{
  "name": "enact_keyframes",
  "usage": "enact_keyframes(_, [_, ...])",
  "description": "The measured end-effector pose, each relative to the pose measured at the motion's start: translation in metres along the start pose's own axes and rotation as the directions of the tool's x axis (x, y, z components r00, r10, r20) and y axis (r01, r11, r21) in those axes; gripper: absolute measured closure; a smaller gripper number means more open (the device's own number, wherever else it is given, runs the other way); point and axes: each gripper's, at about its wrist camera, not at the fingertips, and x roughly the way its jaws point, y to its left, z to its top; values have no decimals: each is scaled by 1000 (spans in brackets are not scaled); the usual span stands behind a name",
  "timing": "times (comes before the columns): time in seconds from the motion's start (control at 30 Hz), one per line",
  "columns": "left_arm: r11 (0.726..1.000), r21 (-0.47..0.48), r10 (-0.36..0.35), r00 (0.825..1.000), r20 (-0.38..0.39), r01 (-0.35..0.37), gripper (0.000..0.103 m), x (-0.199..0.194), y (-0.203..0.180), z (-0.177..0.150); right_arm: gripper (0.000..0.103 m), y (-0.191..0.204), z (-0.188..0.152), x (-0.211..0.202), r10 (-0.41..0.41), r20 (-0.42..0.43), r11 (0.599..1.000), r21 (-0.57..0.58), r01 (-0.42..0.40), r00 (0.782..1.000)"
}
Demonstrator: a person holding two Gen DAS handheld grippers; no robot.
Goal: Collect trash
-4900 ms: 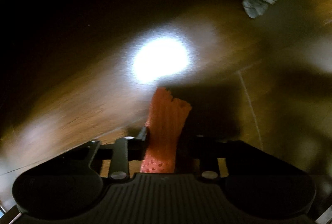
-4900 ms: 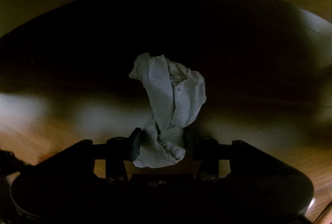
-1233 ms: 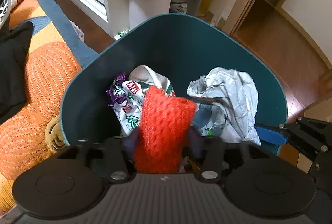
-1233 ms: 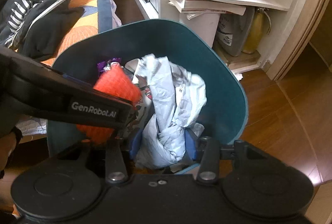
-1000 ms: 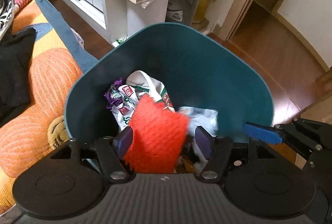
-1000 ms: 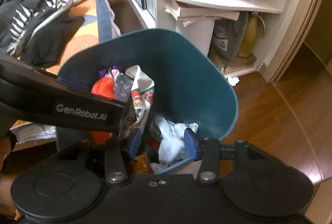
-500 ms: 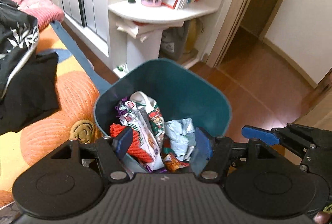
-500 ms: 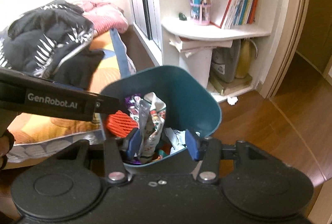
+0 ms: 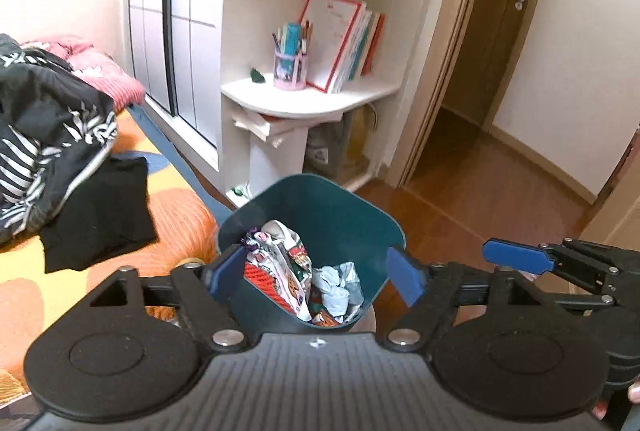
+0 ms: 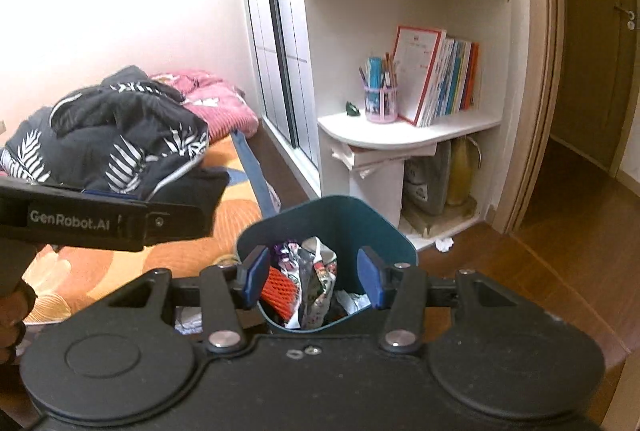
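Note:
A teal trash bin (image 9: 344,215) stands on the wood floor beside the bed; it also shows in the right wrist view (image 10: 352,219). Inside lie a red mesh piece (image 9: 260,277), printed snack wrappers (image 9: 286,263) and a crumpled white-grey paper (image 9: 336,283). The red mesh (image 10: 280,289) and wrappers (image 10: 316,279) show in the right wrist view too. My left gripper (image 9: 316,275) is open and empty, high above the bin. My right gripper (image 10: 314,277) is open and empty, also above the bin. The right gripper's blue fingertips (image 9: 516,257) show at the right of the left wrist view.
A bed with an orange cover (image 9: 80,271) and dark clothes (image 9: 44,135) lies to the left. A white corner shelf (image 9: 320,99) with books and a pen cup stands behind the bin. An open doorway (image 9: 480,91) is at the right. A white scrap (image 10: 443,244) lies on the floor.
Both grippers opened and dropped the red mesh and the crumpled paper into the bin, then rose up and back, so the bin looks smaller now.

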Motion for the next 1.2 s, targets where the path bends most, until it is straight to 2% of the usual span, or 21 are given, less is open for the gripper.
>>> enact_keyframes(0.2, [999,-44,4,999,45,-2,16,-29,8,-10,53,9,-8,-20,7,43,1000,12,-8,999])
enact_keyframes(0.23, [999,-54,2,999,51,0,14,-34,11,-13,53,10,-11,-22,10,51,1000,18,-11,999])
enact_keyframes(0.3, [997,-77,1,998,62,4,0,-41,14,-18,52,11,-13,-25,16,57,999,28,-18,998])
enact_keyframes(0.37, [996,-93,11,996,89,-3,0,-49,17,-24,52,13,-16,-28,20,64,999,31,-22,998])
enact_keyframes(0.57, [996,-91,19,996,91,-11,0,-62,18,-40,52,16,-24,-37,29,66,998,58,-33,997])
enact_keyframes(1.2, [994,-93,57,998,34,-53,0,-67,20,-72,51,25,-29,-46,39,44,996,75,-42,998])
